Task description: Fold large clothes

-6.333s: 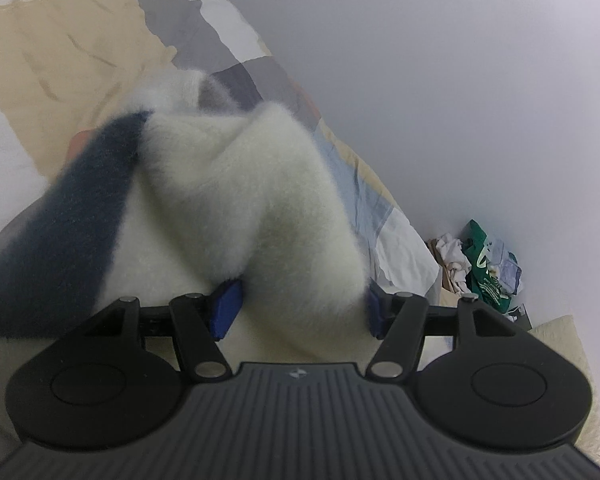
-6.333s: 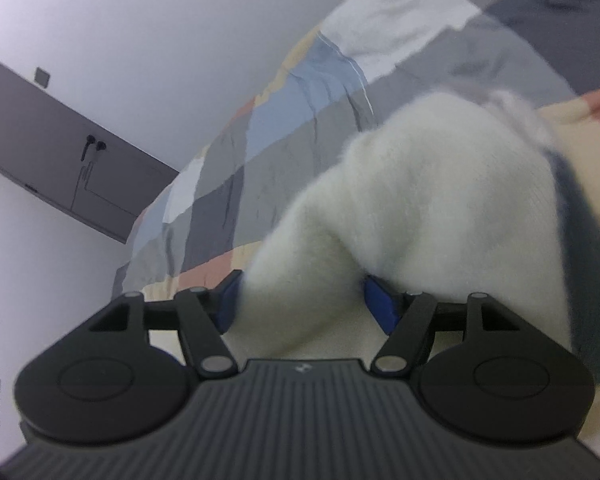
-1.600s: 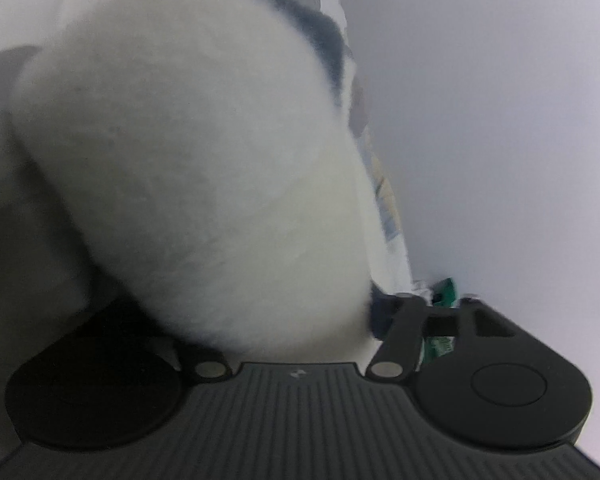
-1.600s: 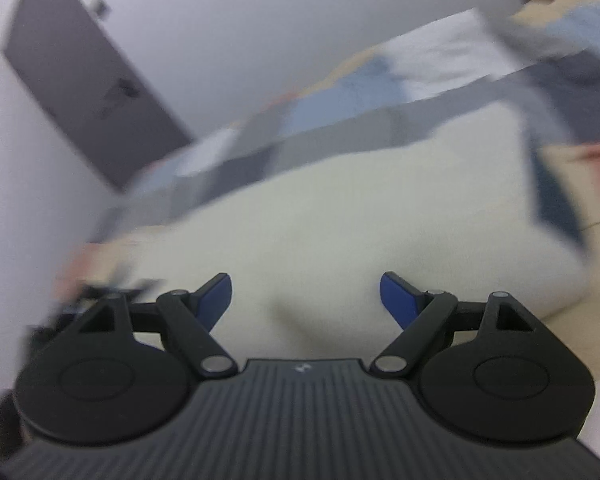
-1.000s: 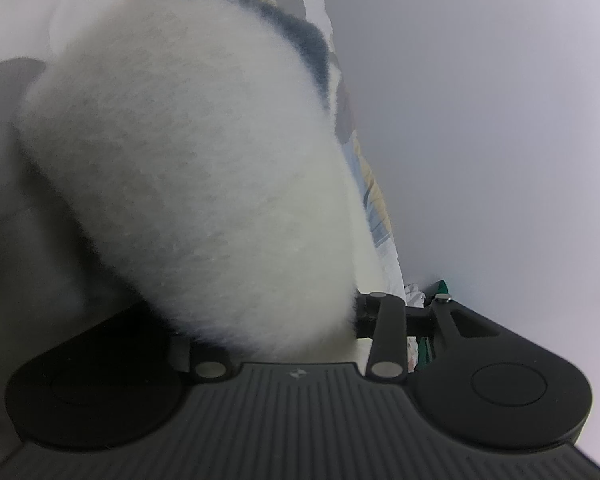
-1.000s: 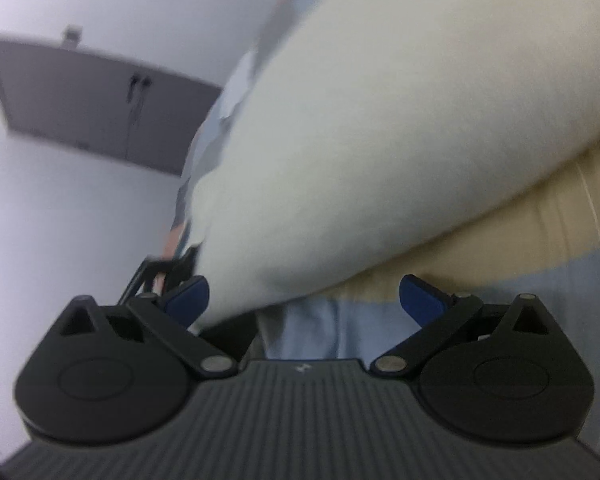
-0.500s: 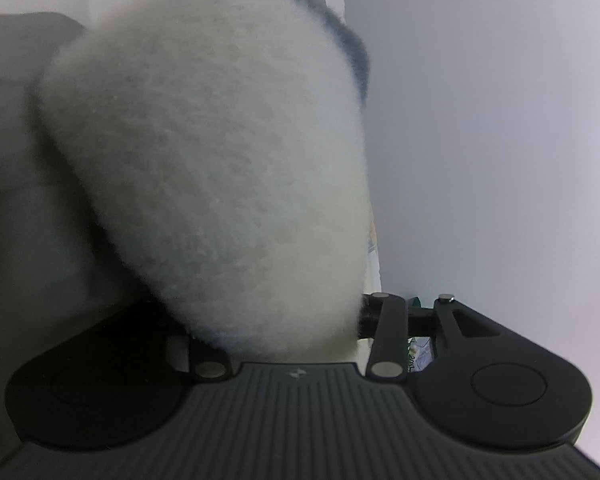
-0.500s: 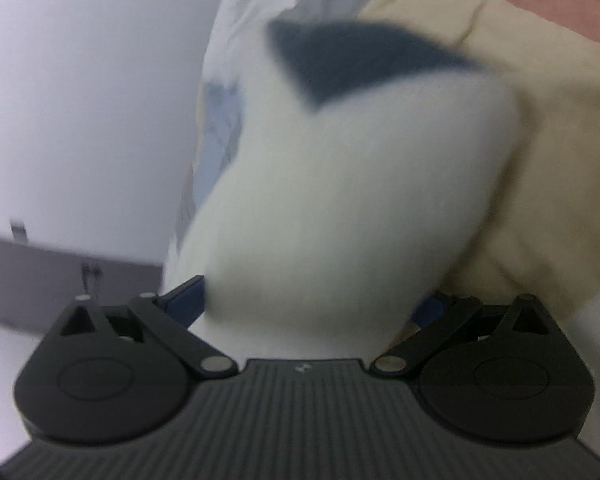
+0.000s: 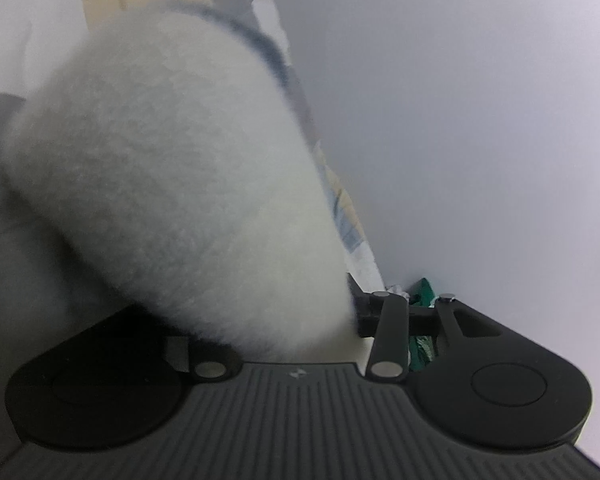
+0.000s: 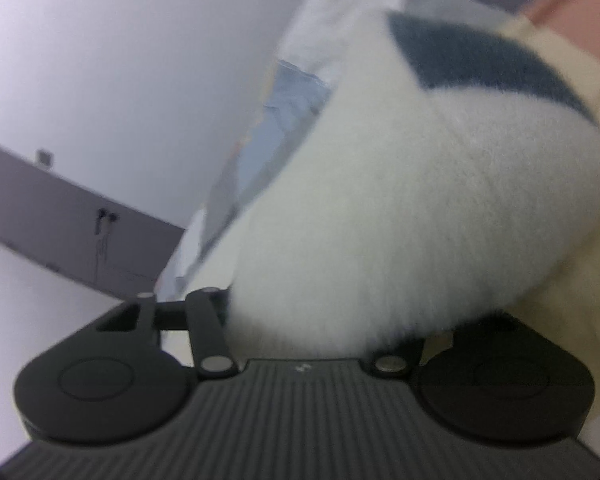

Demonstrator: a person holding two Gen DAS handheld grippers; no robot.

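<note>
Both claws pinch the fluffy white garment (image 9: 172, 184) above the patchwork bed (image 10: 284, 112): the left claw (image 9: 276, 320) holds one bunched end, and the right claw (image 10: 320, 320) has just been closing on the other. The step looks like regripping for another fold; next, both ends should travel together.

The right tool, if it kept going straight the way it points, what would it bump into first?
The fluffy white garment: its bulk already fills the right tool, whose jaws have just been closing around it. Behind it lies the patchwork bedcover, though depth is hard to judge.
</note>
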